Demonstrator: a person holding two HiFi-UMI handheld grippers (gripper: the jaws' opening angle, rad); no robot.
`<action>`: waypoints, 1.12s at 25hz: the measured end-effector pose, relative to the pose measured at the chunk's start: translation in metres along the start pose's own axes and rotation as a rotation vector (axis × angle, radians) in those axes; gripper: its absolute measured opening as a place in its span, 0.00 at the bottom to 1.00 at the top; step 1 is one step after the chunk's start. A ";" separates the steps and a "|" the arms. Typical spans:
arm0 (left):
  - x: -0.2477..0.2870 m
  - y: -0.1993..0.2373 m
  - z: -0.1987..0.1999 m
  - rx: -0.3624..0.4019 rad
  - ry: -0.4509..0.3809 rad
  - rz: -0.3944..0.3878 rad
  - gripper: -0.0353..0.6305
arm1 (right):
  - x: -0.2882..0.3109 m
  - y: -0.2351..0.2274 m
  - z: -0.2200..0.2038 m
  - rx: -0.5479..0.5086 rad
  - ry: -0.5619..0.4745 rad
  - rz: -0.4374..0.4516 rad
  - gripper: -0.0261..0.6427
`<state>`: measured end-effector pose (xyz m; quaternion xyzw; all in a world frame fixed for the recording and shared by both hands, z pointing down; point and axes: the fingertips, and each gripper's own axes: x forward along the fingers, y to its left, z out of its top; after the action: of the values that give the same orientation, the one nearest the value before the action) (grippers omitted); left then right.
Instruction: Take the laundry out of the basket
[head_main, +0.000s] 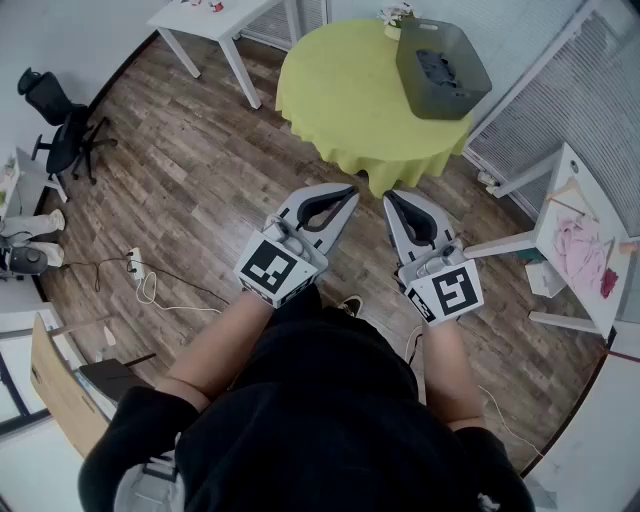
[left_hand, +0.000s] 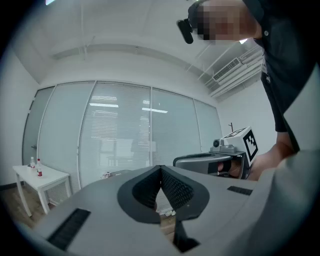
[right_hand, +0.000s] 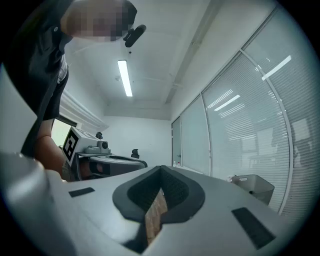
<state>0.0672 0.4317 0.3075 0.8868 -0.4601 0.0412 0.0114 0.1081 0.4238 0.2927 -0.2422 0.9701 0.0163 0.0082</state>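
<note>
A grey laundry basket (head_main: 441, 68) stands on the round table with a yellow-green cloth (head_main: 350, 95) at the far side of the room; dark laundry (head_main: 437, 68) lies inside it. The basket (right_hand: 254, 186) also shows small at the right of the right gripper view. My left gripper (head_main: 351, 192) and right gripper (head_main: 388, 199) are held level side by side above the wooden floor, short of the table. Both are shut with nothing between the jaws. In the left gripper view the jaws (left_hand: 161, 169) meet at the tips; the right gripper's jaws (right_hand: 161, 168) meet likewise.
A white table (head_main: 205, 25) stands at the far left. A black office chair (head_main: 60, 135) and a power strip with cable (head_main: 135, 270) are on the left. A drying rack with a pink garment (head_main: 580, 250) stands at the right. Blinds and glass walls surround the room.
</note>
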 end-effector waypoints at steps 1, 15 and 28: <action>0.000 -0.001 0.002 0.008 -0.012 -0.003 0.07 | 0.000 0.000 0.000 -0.002 0.001 0.003 0.07; 0.002 -0.002 0.007 0.026 -0.028 0.009 0.07 | -0.003 -0.001 0.001 -0.015 0.012 0.014 0.07; 0.025 0.034 0.011 0.039 -0.033 -0.013 0.07 | 0.024 -0.030 0.000 -0.016 0.047 -0.018 0.07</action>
<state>0.0540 0.3912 0.2982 0.8905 -0.4534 0.0356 -0.0131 0.1010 0.3860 0.2917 -0.2511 0.9677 0.0185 -0.0163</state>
